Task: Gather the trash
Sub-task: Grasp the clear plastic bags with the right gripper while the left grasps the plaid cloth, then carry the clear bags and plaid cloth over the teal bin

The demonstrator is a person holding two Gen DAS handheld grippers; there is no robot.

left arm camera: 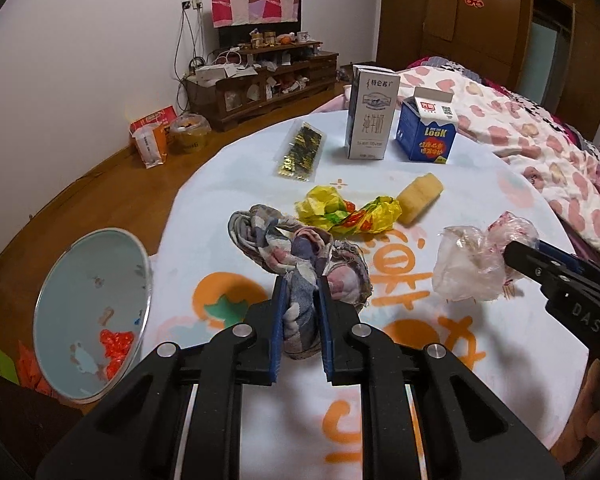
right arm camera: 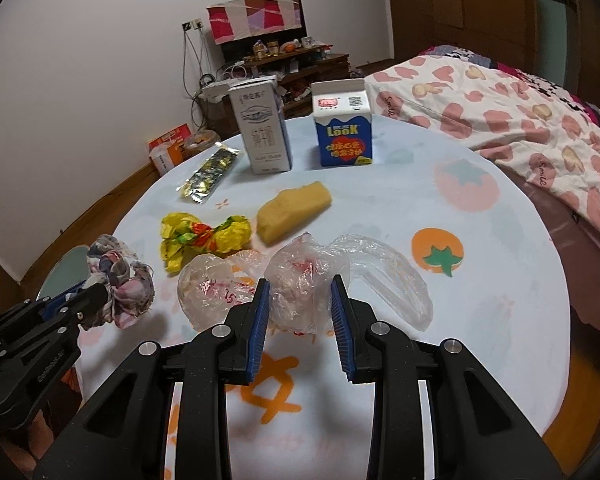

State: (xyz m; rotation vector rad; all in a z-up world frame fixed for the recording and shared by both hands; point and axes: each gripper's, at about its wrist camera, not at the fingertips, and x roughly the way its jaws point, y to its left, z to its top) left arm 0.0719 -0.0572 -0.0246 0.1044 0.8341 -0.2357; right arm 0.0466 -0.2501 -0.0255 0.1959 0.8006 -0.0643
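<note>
My left gripper (left arm camera: 302, 292) is shut on a crumpled patterned rag (left arm camera: 300, 252) lying on the round table; the rag also shows in the right wrist view (right arm camera: 120, 276). My right gripper (right arm camera: 300, 292) has its blue pads on both sides of a crumpled clear plastic bag (right arm camera: 304, 284), closed on it; the bag also shows in the left wrist view (left arm camera: 472, 264). A yellow crumpled wrapper (left arm camera: 348, 210) (right arm camera: 202, 238) lies between them, further back. A round bin (left arm camera: 92, 320) with red scraps inside stands left of the table.
A yellow sponge (right arm camera: 294, 210), a grey-white milk carton (right arm camera: 264, 128), a blue LOOK carton (right arm camera: 342, 124) and a gold-black foil packet (right arm camera: 208, 176) stand on the table (right arm camera: 480, 320). A bed with a pink quilt (right arm camera: 520, 120) lies to the right. A TV stand (left arm camera: 268, 76) is at the back.
</note>
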